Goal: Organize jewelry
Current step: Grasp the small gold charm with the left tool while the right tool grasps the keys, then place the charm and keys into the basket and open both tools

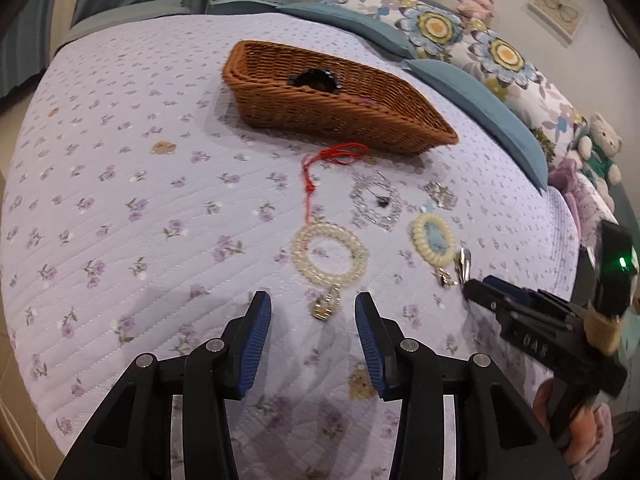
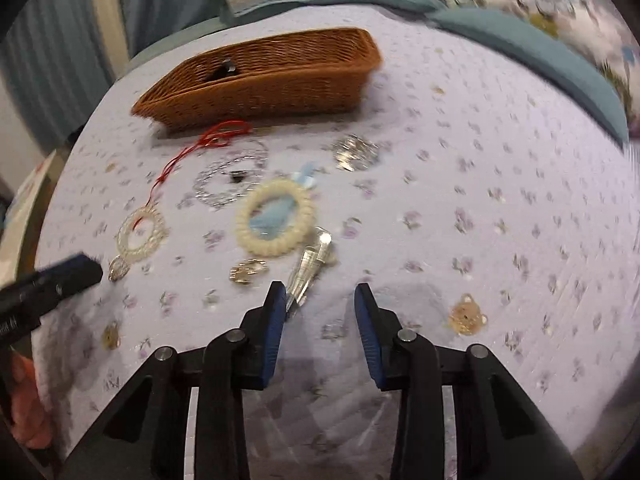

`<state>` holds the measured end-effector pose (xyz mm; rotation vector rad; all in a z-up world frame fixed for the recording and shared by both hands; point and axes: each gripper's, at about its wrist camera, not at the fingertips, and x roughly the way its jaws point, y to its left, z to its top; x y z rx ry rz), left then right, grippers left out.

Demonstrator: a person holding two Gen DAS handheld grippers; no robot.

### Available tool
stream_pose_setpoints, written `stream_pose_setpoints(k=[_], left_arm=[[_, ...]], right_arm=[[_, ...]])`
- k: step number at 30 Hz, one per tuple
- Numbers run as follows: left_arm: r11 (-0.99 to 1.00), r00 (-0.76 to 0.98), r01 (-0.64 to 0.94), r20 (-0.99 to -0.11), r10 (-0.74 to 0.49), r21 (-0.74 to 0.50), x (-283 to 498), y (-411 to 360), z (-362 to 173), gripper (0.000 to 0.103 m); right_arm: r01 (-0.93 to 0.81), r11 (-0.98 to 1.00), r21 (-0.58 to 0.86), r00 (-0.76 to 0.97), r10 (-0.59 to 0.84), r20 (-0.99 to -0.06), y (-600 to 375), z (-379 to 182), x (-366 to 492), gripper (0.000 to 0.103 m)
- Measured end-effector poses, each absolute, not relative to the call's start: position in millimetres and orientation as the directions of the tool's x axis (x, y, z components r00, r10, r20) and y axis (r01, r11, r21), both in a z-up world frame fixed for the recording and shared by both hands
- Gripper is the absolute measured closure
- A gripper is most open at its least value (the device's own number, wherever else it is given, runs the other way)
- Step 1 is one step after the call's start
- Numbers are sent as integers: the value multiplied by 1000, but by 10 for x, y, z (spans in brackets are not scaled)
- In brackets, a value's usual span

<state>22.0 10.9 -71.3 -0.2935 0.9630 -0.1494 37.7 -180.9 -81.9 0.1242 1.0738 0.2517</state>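
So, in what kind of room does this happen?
Most likely a bedroom: the work surface is a quilted floral bedspread, with flower-print pillows along its far edge and a teddy bear beside them.

Brown woven basket [image 1: 320, 108], lilac floral quilt [image 1: 120, 220], red cord [image 1: 320, 168], cream bracelet [image 2: 274, 222]

The only lettering I can find is on the side of the right gripper [image 1: 472, 290], seen from the left wrist camera: small pale characters embossed on its black body, too blurred to read for certain. Nothing else carries legible text.
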Motion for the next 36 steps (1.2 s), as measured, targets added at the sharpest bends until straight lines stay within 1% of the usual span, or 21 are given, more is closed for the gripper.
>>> stream_pose_setpoints(k=[6, 11, 12, 13, 14, 16, 17, 18, 19, 25, 32, 36], left_arm=[[961, 539, 18, -807, -242, -276, 257, 14, -781, 58], [973, 534, 27, -819, -209, -231, 277, -66, -820, 59], [975, 534, 31, -821, -203, -221, 276, -79, -826, 59], [978, 534, 34, -823, -191, -205, 279, -103, -831, 60], [980, 535, 37, -825, -183, -194, 283, -110, -837, 63], [985, 535, 38, -829, -164, -171, 293, -131, -846, 74], [985, 536, 37, -829, -161, -167, 296, -131, -847, 77], [986, 538, 34, -828, -158, -166, 306, -127, -847, 85], [985, 538, 34, -828, -158, -167, 313, -123, -850, 90], [988, 564, 39, -813, -144, -148, 282, -170, -806, 90], [971, 638, 42, -742, -207, -235, 234, -55, -544, 90], [968, 666, 43, -715, -213, -248, 275, -28, -363, 90]], right_arm=[[-141, 947, 287, 450, 320, -834, -1833, -790, 456, 62], [-134, 963, 234, 444, 270, -855, -1740, -826, 603, 63], [-133, 965, 225, 439, 261, -859, -1727, -841, 618, 64], [-134, 968, 213, 437, 250, -864, -1711, -854, 626, 71], [-136, 968, 209, 438, 248, -864, -1713, -856, 618, 77], [-147, 965, 216, 443, 259, -858, -1705, -839, 608, 77], [-149, 965, 216, 446, 260, -857, -1711, -839, 603, 77], [-153, 964, 216, 448, 262, -855, -1706, -832, 596, 77], [-159, 963, 217, 452, 266, -852, -1699, -819, 587, 77], [-181, 953, 241, 495, 300, -815, -1725, -701, 500, 78], [-196, 946, 257, 562, 323, -762, -1788, -414, 460, 78], [-201, 942, 267, 586, 334, -738, -1813, -211, 545, 78]])
